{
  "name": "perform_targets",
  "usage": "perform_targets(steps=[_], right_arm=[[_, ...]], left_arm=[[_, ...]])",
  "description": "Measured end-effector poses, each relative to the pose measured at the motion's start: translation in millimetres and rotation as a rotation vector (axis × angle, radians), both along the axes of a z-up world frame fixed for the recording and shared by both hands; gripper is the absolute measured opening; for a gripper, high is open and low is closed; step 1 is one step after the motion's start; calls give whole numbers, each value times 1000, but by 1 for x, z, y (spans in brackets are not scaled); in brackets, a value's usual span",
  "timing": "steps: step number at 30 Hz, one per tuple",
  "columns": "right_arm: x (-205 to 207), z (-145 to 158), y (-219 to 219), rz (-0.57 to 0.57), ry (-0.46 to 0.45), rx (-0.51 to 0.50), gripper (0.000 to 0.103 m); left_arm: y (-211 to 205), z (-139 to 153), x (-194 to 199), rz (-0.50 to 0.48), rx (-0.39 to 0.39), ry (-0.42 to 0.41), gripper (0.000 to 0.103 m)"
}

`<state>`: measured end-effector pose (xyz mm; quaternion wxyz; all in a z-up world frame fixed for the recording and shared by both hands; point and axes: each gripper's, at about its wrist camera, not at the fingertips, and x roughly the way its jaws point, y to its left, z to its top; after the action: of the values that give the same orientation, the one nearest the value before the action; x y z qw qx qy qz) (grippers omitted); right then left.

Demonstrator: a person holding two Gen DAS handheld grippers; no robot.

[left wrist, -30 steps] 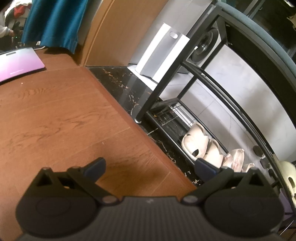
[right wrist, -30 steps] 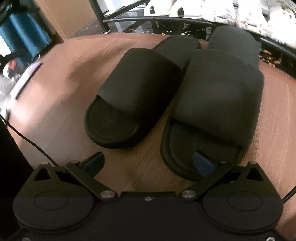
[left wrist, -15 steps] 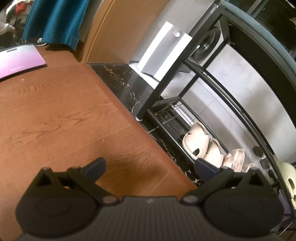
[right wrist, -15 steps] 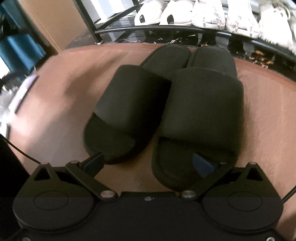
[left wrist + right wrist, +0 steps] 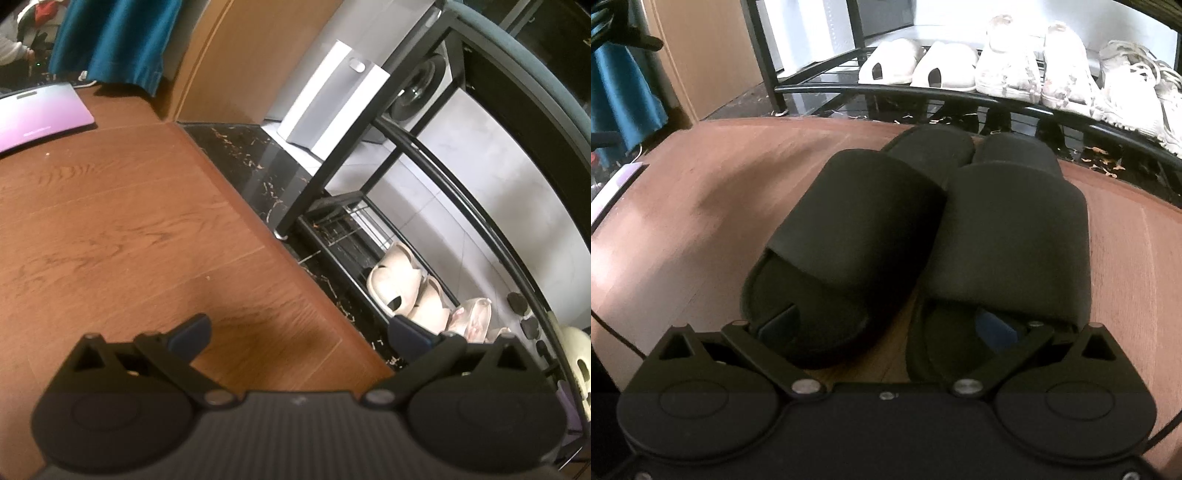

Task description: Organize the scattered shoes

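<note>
Two black slide sandals lie side by side on the wooden floor in the right wrist view, the left one (image 5: 849, 236) and the right one (image 5: 1008, 236), toes toward a black shoe rack (image 5: 923, 92). My right gripper (image 5: 886, 325) is open; its left fingertip sits in the left sandal's heel bed and its right fingertip in the right sandal's heel bed, straddling their touching inner edges. My left gripper (image 5: 299, 332) is open and empty above bare wooden floor (image 5: 110, 229), beside the rack (image 5: 406, 166).
The rack's low shelf holds cream clogs (image 5: 399, 288), (image 5: 916, 66) and white sneakers (image 5: 1034, 70). A black marble strip (image 5: 258, 177) borders the floor. A purple flat device (image 5: 37, 114), teal cloth (image 5: 110, 37) and white panel (image 5: 332, 99) stand farther off.
My right gripper has moved forward and lower over the sandals' heels; its fingertips now rest in both heel beds. The left gripper has barely shifted.
</note>
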<state>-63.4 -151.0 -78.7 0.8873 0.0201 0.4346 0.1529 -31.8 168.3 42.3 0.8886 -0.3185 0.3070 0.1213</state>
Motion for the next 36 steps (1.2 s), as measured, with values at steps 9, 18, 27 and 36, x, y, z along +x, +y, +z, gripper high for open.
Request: perform_targets(steps=[9,18,27,36], right_arm=[[5,-6,-2,-42,-81,-5,99],[4,-14,5,-30,-160,-41,102],[12,-18,9,12,-131,-98,103],[29,-3,-2,103,80,-50,103]], left_arm=[[-2,-2,3,-2,16,10,102],[-4,-2,4,-12,28,12,102],[-5,-4,7,-17,39,22,102],[-2,-3,5,-9,24,16,102]])
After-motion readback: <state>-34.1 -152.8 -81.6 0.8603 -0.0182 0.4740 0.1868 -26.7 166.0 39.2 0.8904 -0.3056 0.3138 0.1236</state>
